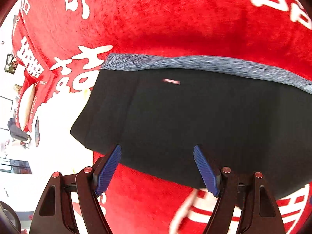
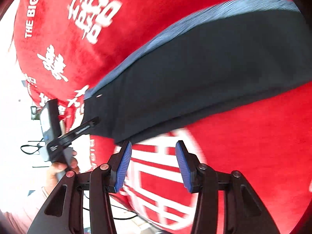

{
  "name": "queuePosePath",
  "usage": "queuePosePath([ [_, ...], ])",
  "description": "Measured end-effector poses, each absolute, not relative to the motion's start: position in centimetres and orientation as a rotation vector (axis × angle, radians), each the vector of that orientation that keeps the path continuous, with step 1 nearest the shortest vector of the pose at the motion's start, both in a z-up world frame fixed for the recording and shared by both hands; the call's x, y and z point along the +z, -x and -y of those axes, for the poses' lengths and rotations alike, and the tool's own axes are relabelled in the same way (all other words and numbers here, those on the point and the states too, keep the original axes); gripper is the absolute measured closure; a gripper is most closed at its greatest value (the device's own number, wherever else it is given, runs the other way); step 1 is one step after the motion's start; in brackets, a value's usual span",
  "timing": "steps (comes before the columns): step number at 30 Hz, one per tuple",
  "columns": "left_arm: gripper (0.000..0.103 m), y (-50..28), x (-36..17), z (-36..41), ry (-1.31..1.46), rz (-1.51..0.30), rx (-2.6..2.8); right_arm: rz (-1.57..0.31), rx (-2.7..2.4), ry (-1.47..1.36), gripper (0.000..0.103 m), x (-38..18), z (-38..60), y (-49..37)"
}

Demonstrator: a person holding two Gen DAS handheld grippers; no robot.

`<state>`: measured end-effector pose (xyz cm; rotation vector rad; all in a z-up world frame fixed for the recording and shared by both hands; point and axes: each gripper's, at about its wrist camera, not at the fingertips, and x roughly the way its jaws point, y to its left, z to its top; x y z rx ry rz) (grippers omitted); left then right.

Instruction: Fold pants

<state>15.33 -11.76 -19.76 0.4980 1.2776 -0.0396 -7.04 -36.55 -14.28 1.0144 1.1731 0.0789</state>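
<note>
Blurring hides pants (image 1: 195, 120) detail; left claw (image 1: 157, 168) and right claw (image 2: 153, 166) gape.

A red plush cloth (image 1: 175, 19) with white printed characters (some Latin lettering too) covers the table — on it lie black pants (image 1: 195, 117), flat, their blue-grey waistband (image 1: 195, 62) along one edge.

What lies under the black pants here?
The black pants lie on a red cloth with white lettering. Whatever sits beneath the cloth, and the cloth under the pants, is covered.
</note>
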Motion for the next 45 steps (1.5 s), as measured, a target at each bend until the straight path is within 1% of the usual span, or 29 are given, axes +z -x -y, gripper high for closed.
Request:
queuePosePath([
  [3,0.025,-16.6,-20.8,10.6,-0.505,-1.267,-0.062,-1.182,0.100,-1.043,0.052,-16.2,33.2,4.2],
  [9,0.024,-17.5,-21.3,9.4,-0.473,-1.257,-0.097,-1.167,0.089,-1.090,0.052,-18.2,30.3,2.0],
  [11,0.014,-17.7,-21.6,8.8,-0.465,-1.250,-0.096,-1.170,0.085,-1.117,0.052,-18.4,29.9,2.0],
  [16,0.014,-18.1,-21.6,8.5,-0.472,-1.242,-0.143,-1.144,0.062,-1.196,0.052,-19.2,29.3,1.7],
  [17,0.014,-18.1,-21.7,8.5,-0.482,-1.237,-0.152,-1.143,0.054,-1.214,0.054,-19.4,29.4,1.5],
  [18,0.014,-18.1,-21.7,8.5,-0.491,-1.233,-0.160,-1.155,0.032,-1.206,0.083,-19.3,29.6,1.1],
  [19,0.014,-18.1,-21.7,8.5,-0.503,-1.231,-0.169,-1.166,0.016,-1.184,0.095,-19.0,29.7,0.8],
  [21,0.014,-18.2,-21.7,8.3,-0.526,-1.232,-0.186,-1.156,0.032,-1.153,0.095,-17.8,29.8,0.5],
  [24,0.014,-18.2,-21.6,7.7,-0.533,-1.236,-0.198,-1.154,0.057,-0.994,0.095,-14.8,29.1,0.8],
  [25,0.014,-18.1,-21.7,7.4,-0.538,-1.236,-0.202,-1.159,0.052,-0.981,0.097,-14.5,29.0,1.0],
  [27,0.012,-17.9,-22.0,7.2,-0.544,-1.223,-0.212,-1.196,0.027,-0.961,0.098,-15.1,28.8,1.6],
  [31,0.003,-17.6,-22.3,7.0,-0.559,-1.171,-0.194,-1.269,-0.024,-0.959,0.098,-18.1,28.3,3.1],
  [32,0.003,-17.6,-22.4,6.8,-0.551,-1.170,-0.196,-1.270,-0.024,-0.959,0.098,-18.2,28.3,3.3],
  [33,0.003,-17.7,-22.3,6.7,-0.544,-1.176,-0.196,-1.288,-0.032,-0.942,0.102,-18.3,28.2,3.4],
  [35,0.003,-17.8,-21.9,6.9,-0.553,-1.201,-0.184,-1.315,-0.020,-0.939,0.102,-18.1,28.2,3.9],
  [38,0.003,-17.3,-20.5,7.7,-0.548,-1.204,-0.225,-1.314,0.005,-0.891,0.099,-15.9,29.0,4.7],
  [40,0.003,-16.3,-19.4,9.0,-0.540,-1.190,-0.281,-1.275,-0.014,-0.814,0.091,-13.6,30.4,4.4],
  [42,0.003,-15.3,-18.8,11.1,-0.540,-1.182,-0.347,-1.229,-0.070,-0.730,0.084,-11.9,32.3,3.7],
  [45,0.003,-13.7,-19.3,14.6,-0.550,-1.179,-0.424,-1.203,-0.131,-0.662,0.084,-11.0,34.9,2.1],
])
